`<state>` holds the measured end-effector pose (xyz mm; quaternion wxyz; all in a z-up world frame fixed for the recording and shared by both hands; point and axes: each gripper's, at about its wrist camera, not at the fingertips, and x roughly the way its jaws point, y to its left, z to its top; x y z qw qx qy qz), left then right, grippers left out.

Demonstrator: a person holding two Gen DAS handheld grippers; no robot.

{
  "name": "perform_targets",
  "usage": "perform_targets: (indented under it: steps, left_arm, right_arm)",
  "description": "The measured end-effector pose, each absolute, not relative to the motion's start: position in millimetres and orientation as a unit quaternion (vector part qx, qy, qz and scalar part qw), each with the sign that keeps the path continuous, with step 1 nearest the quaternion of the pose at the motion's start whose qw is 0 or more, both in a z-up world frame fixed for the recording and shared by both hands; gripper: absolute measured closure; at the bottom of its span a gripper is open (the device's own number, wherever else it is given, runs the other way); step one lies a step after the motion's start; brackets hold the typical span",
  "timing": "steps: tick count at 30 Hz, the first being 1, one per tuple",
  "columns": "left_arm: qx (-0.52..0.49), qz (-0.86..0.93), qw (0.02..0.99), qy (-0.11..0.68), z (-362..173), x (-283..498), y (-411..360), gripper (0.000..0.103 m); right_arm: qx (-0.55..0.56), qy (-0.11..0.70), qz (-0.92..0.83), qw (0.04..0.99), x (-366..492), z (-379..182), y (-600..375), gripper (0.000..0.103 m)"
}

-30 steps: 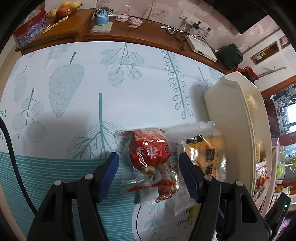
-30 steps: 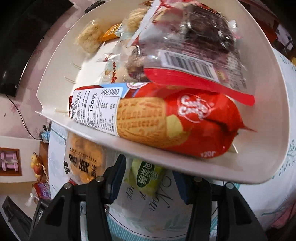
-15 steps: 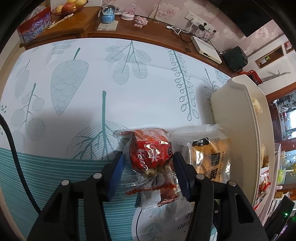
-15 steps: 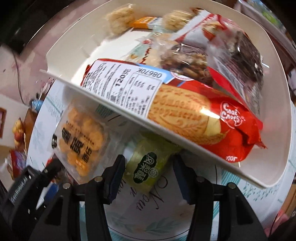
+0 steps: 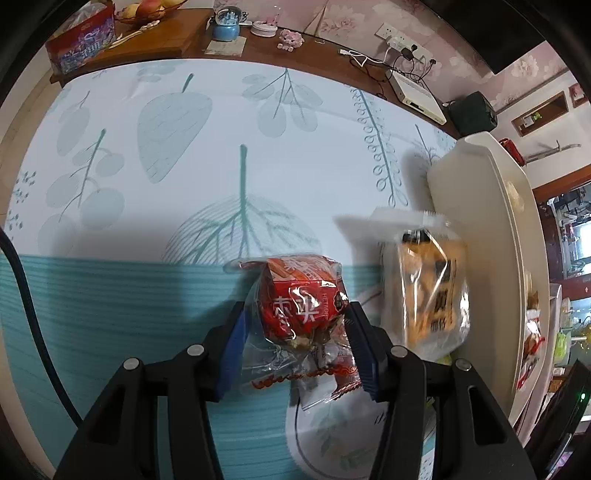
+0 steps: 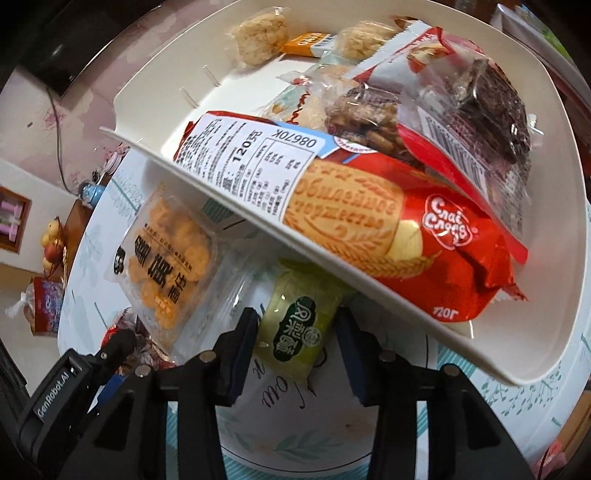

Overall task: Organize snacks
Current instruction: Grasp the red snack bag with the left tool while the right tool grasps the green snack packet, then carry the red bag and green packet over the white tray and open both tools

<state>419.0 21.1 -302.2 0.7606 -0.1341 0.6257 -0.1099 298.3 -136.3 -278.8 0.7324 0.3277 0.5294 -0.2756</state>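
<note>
Most of the sorting looks done. The cream tray (image 6: pixel 546 258) already holds a good load: a long red biscuit pack (image 6: pixel 399 236) along its near rim, a dark chocolate-coloured snack pack (image 6: pixel 480 92) behind that, a bag of nut clusters (image 6: pixel 369 118), two puffed rice cakes (image 6: pixel 262 35) and a small orange packet (image 6: pixel 306 38) at the far end.

Three snacks are still outside the tray, on the desk (image 5: pixel 184 147) with its leaf-print cloth. A red snack bag (image 5: pixel 299 306) lies well to the tray's left; the left hand-held gripper (image 5: pixel 295 350) has its blue pads pressed against the bag's clear wrapper on both sides and pinches it, though the bag appears not yet lifted. A pale green pastry packet (image 6: pixel 299 328) sits just beside the tray's near rim, partly tucked under it; the right hand-held gripper (image 6: pixel 295 343) straddles it, jaws closing, with the pads at its edges, and whether they already bite cannot be told for sure. An orange cracker bag (image 6: pixel 166 251) lies between the red bag and the tray, close against the tray's side wall, and no gripper is on it.

What is left, by this reading, is carrying the red bag and the green packet to the tray, then the cracker bag.
</note>
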Motion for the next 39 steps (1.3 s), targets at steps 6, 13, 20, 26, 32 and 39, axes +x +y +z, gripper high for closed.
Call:
perform_targets:
  steps: [6,13,20,26,32,39]
  left_arm:
    - [-0.129,-0.112,0.764,0.622,-295.9,401.9,27.8,0.051]
    - [-0.139,-0.122,0.773,0.606,-287.9,388.5,34.3,0.051]
    - [-0.157,-0.139,0.771,0.601,-272.6,367.4,47.0,0.051]
    - [-0.158,-0.155,0.782,0.583,-253.4,343.4,52.4,0.051]
    - [-0.174,-0.168,0.816,0.525,-228.6,330.0,53.6,0.051]
    - [-0.202,-0.202,0.833,0.474,-206.6,321.1,42.9,0.051]
  right_arm:
    - [0.327,0.536,-0.255,0.735,283.8,-279.3,-128.5,0.061]
    - [0.333,0.551,-0.231,0.729,263.4,-275.4,-124.6,0.061]
    - [0.328,0.552,-0.204,0.739,246.8,-261.0,-118.9,0.061]
    - [0.329,0.548,-0.172,0.750,242.8,-240.0,-110.8,0.061]
    - [0.315,0.518,-0.152,0.780,241.3,-217.3,-112.3,0.061]
    - [0.312,0.474,-0.113,0.816,244.5,-195.8,-119.2,0.062]
